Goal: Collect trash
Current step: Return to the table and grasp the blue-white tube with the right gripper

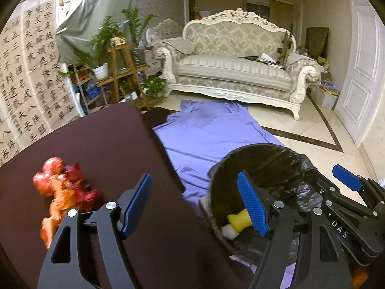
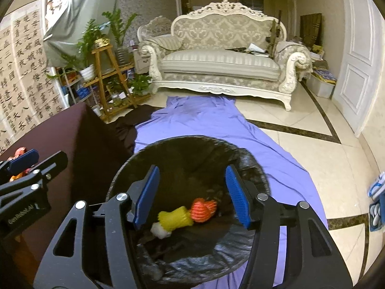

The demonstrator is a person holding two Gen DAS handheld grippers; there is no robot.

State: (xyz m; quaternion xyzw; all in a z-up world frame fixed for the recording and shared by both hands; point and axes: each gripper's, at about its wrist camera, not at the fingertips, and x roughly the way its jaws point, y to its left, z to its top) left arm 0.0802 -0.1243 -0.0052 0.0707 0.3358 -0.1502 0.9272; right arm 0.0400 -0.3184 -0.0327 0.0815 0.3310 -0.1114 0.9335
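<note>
The trash bin (image 2: 190,192) is round and dark, with a shiny black bag (image 2: 216,252) lining it. It stands on a purple sheet (image 2: 276,163) spread over the floor, right beside a table with a dark brown cloth (image 1: 96,149).

Three bits of trash lie at the bottom of the bin. One is a yellow net wrap (image 2: 175,219), puffy and ribbed. Touching its left end is a small white lump (image 2: 159,230). On the other side, an orange net wrap (image 2: 203,209) touches the yellow one. It is bright and bunched up like a ball.

The right gripper (image 2: 192,196) hangs over the bin, pointing down into it. Its blue pads (image 2: 237,196) stand apart with nothing between them. The trash lies lower down, not touching the pads.

The left gripper (image 1: 196,204) is over the edge of the table, next to the bin. Its jaws are wide apart and empty. One pad is above the brown cloth and the other is above the bin.

More trash is on the table, left of the left gripper. It is a bunch of red and orange wrappers (image 1: 61,187), shiny and crinkled. It looks blurry, so the small parts are hard to tell.

A cream sofa (image 1: 237,65) stands far behind.
</note>
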